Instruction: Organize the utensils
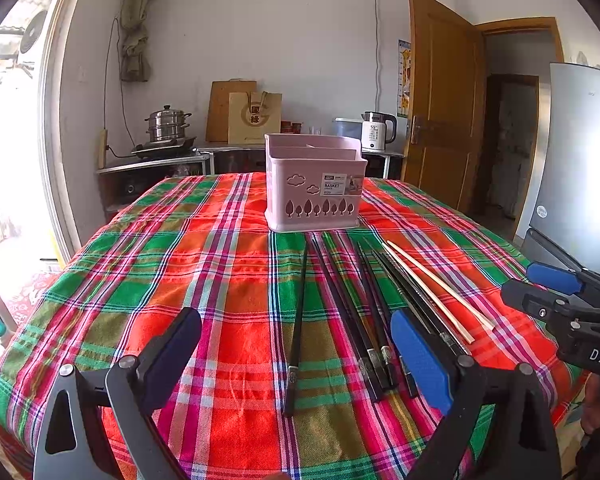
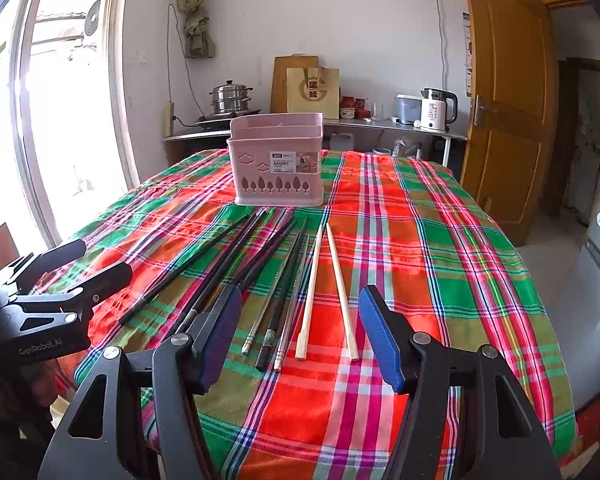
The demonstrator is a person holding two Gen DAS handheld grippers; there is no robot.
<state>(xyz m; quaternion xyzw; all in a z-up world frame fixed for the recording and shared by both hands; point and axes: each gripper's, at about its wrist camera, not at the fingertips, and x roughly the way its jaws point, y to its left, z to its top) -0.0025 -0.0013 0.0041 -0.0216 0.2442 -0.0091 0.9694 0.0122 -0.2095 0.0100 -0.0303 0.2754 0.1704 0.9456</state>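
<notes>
Chopsticks lie loose on the plaid tablecloth (image 2: 420,240): several black chopsticks (image 2: 216,276), thin metal chopsticks (image 2: 288,312), one pale wooden pair (image 2: 332,292). Tips point toward 12 o'clock at the pink basket (image 2: 278,160), butts toward the cameras, fanned slightly. Basket stands upright, divided inside, at 12 o'clock just beyond the tips. Left gripper (image 1: 296,360) wide apart, empty, above black sticks. Right gripper (image 2: 300,336) wide, empty, straddling the wooden pair. Kettle (image 2: 438,110) and steamer pot (image 2: 230,98) behind on counter.

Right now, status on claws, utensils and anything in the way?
Left claw open, right claw open, both empty. Chopsticks loose on tablecloth, none in pink basket. Nothing blocking.
</notes>
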